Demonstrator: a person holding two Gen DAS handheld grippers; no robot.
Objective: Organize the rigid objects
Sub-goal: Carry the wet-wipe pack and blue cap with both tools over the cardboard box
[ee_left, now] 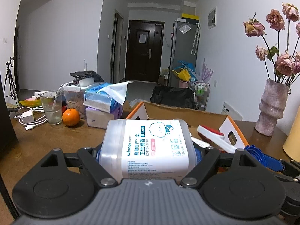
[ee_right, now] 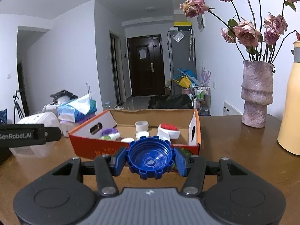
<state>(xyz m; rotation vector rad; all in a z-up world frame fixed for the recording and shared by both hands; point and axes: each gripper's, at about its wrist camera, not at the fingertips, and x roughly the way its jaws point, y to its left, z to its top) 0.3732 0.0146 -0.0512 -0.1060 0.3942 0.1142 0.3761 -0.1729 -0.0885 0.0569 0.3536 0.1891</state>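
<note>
The cotton-bud box (ee_left: 148, 148), a clear hard-plastic tub with a printed label, lay on its side between the pads of the left hand-held gripper (ee_left: 148, 154), whose jaws stood wide and clamped its two flanks. It looked light and stiff, though its smooth walls could slip; the flat sides were the sensible place to hold it. The blue cap (ee_right: 151, 160), a ribbed screw lid with its hollow facing the camera, sat pinched between the pads of the right hand-held gripper (ee_right: 151, 161), jaws about half closed on its notched rim. It seemed rigid and light, and the notches gave good purchase. Both were held above the table (ee_right: 234, 150), just short of the open cardboard box (ee_right: 131, 147), which already contained a tape roll (ee_right: 141, 126), small jars and a red-topped brush (ee_right: 168, 130). A dried-rose vase (ee_right: 256, 93) stood on the brown wood at the right; tissue packs (ee_left: 105, 98), a glass (ee_left: 51, 108) and an orange (ee_left: 70, 117) cluttered the left. Beyond lay a hallway and a dark door (ee_left: 145, 50).
</note>
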